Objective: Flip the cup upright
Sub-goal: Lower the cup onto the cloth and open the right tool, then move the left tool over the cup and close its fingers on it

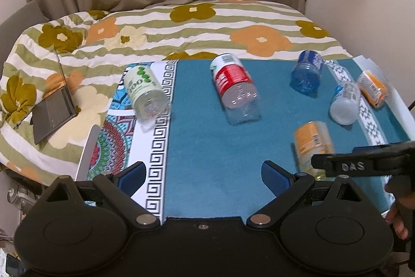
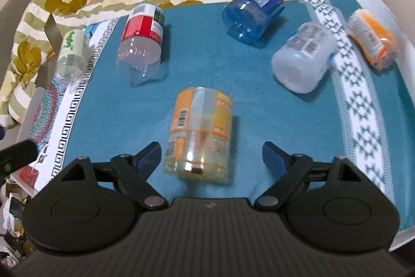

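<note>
Holding the right tool released, we straddle the orange-label cup lying sideways. Left tool also released, over bare teal cloth, desk's near edge close.

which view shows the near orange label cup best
The right wrist view: the orange-label cup lies on its side, central and whole, between the open right gripper fingers. In the left wrist view the cup sits off right, partly hidden behind the right gripper.
</note>
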The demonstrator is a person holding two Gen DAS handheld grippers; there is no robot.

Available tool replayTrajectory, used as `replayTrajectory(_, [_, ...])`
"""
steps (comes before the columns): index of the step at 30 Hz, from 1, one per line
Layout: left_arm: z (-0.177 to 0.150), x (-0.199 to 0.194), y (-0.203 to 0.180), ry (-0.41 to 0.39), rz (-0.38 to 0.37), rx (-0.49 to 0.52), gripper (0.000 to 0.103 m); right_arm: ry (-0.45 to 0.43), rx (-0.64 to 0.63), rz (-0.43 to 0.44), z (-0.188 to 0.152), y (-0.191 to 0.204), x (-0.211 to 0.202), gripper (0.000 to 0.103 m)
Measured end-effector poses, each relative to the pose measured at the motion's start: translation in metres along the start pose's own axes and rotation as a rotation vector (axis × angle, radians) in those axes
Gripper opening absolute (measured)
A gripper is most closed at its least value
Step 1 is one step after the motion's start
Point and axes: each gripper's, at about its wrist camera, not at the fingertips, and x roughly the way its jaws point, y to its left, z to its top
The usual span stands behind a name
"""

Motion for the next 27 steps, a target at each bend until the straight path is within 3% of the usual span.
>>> replayTrajectory(9, [0.029,0.012,-0.058,0.099,-0.099,0.045,0.098,-0.103,-0.041,-0.085,-0.011,-0.056,-0.058,0.103])
replayTrajectory(14, [0.047,0.037,-0.096,0.163,-0.114,0.095,0.098,-0.123,-0.077,-0.146,-0.021,-0.09,-0.062,0.103])
replayTrajectory(16, [0.055,0.052,-0.108,0.209,-0.118,0.105,0.098,-0.077,-0.046,-0.131,-0.022,-0.105,-0.058,0.103])
replayTrajectory(19, [0.063,0.079,-0.12,0.314,-0.111,0.084,0.097,-0.096,0.027,-0.066,-0.027,-0.129,-0.059,0.103])
replayTrajectory(21, [0.068,0.097,-0.125,0.374,-0.118,0.067,0.097,-0.09,0.04,-0.075,-0.029,-0.139,-0.055,0.103])
replayTrajectory(27, [0.083,0.131,-0.142,0.469,-0.091,0.066,0.097,-0.056,0.091,-0.047,-0.036,-0.163,-0.038,0.103])
